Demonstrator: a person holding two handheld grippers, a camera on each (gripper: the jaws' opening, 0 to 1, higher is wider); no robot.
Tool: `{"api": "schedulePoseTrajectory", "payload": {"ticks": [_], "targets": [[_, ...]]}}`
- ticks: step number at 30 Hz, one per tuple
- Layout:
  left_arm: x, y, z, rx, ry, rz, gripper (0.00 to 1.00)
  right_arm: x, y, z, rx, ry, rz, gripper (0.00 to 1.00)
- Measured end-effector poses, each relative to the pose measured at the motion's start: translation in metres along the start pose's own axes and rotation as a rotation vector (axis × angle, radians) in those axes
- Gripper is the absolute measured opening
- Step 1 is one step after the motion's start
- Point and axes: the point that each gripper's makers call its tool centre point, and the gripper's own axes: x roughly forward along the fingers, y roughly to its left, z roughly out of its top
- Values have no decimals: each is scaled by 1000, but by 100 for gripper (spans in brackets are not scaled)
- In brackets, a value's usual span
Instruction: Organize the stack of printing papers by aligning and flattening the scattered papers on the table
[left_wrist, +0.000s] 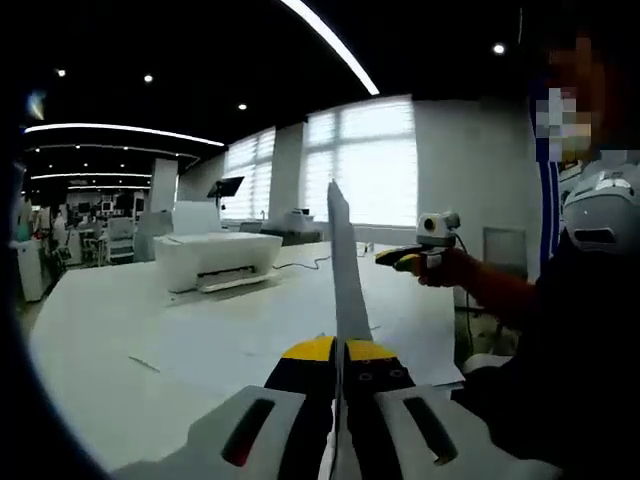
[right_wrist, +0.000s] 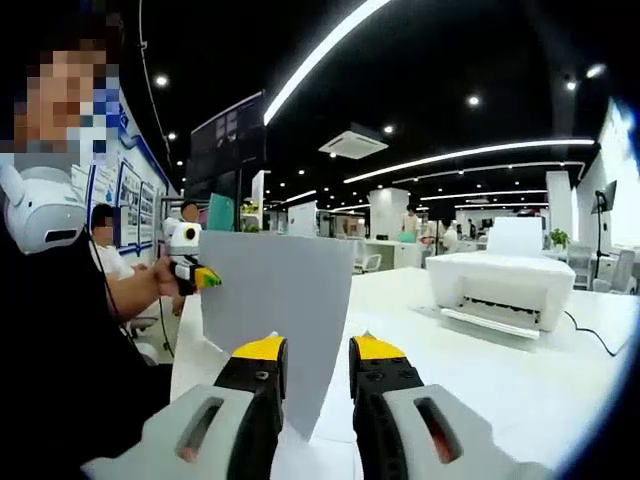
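A: Left gripper (left_wrist: 340, 352) is pinching the paper sheet (left_wrist: 345, 270) upright, edge-on, above the white table (left_wrist: 120, 330).
B: Right gripper (right_wrist: 316, 352) is standing parted; the sheet (right_wrist: 275, 300) is hanging between its jaws. Printer (right_wrist: 500, 283) is sitting well behind.

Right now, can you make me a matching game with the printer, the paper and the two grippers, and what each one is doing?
Things:
1. printer
2. sheet of paper
3. left gripper
4. right gripper

States:
A. open
B. held up off the table
C. sitting on the table
D. shut on the sheet

Pairs: 1-C, 2-B, 3-D, 4-A
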Motion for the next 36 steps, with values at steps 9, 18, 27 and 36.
{"api": "schedulePoseTrajectory", "payload": {"ticks": [9,18,27,36], "targets": [[-8,14,-6,-207,-9,-13,6,-3,-3,1,2,-2,-12,21],[-20,34,-25,-261,88,62,6,-4,-3,0,3,5,-15,21],[-28,44,-49,-227,229,127,7,-2,-1,-3,-2,18,-10,21],[-32,50,-60,-223,276,152,7,-4,-3,-9,0,32,-21,21]]}}
